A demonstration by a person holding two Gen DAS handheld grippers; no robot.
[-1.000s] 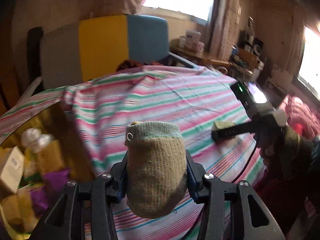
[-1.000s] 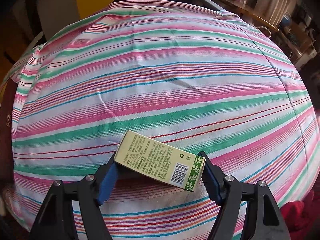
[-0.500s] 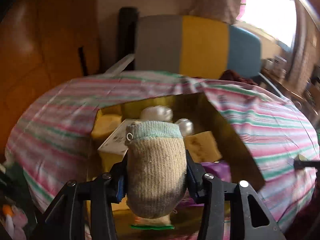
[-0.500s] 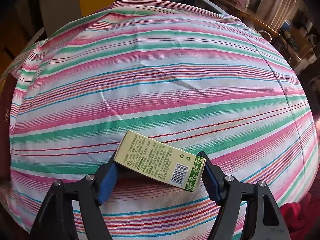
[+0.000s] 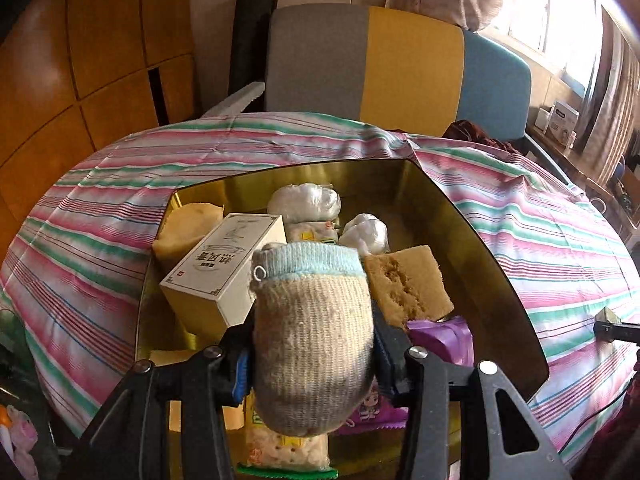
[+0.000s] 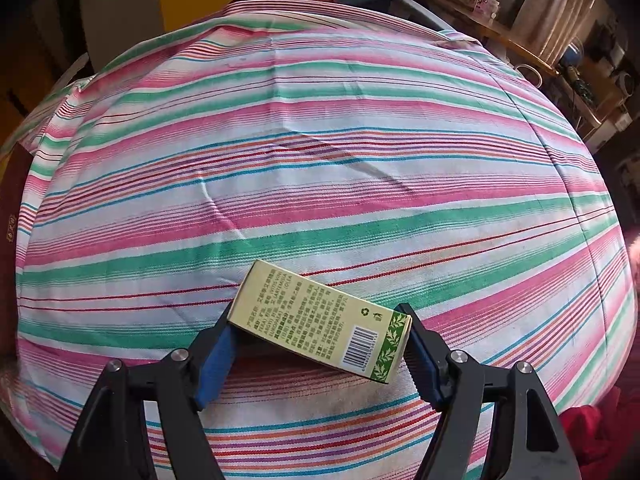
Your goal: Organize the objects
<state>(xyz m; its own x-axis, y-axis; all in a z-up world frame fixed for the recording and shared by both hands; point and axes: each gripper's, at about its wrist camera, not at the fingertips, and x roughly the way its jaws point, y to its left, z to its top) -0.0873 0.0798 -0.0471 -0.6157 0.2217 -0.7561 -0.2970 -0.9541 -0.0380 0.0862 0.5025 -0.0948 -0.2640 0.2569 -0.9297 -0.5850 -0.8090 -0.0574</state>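
Observation:
My left gripper (image 5: 312,364) is shut on a rolled beige sock (image 5: 312,332) with a light blue cuff, held over a gold-lined box (image 5: 472,248). Inside the box lie a white carton (image 5: 224,264), a tan sponge (image 5: 404,284), white wrapped bundles (image 5: 304,200), a purple packet (image 5: 444,336) and a cracker pack (image 5: 284,448). My right gripper (image 6: 316,344) is shut on a pale green box (image 6: 320,316) with a barcode, gripped by its two ends just above the striped cloth (image 6: 320,160).
The striped cloth (image 5: 100,216) covers the table around the gold-lined box. A grey, yellow and blue chair (image 5: 400,64) stands behind the table. Wooden panelling (image 5: 80,60) is at the left, a cluttered shelf (image 6: 520,32) at the right.
My left gripper swung left with the sock, from over the bare striped cloth to over the gold-lined box. The right gripper kept still with the green box.

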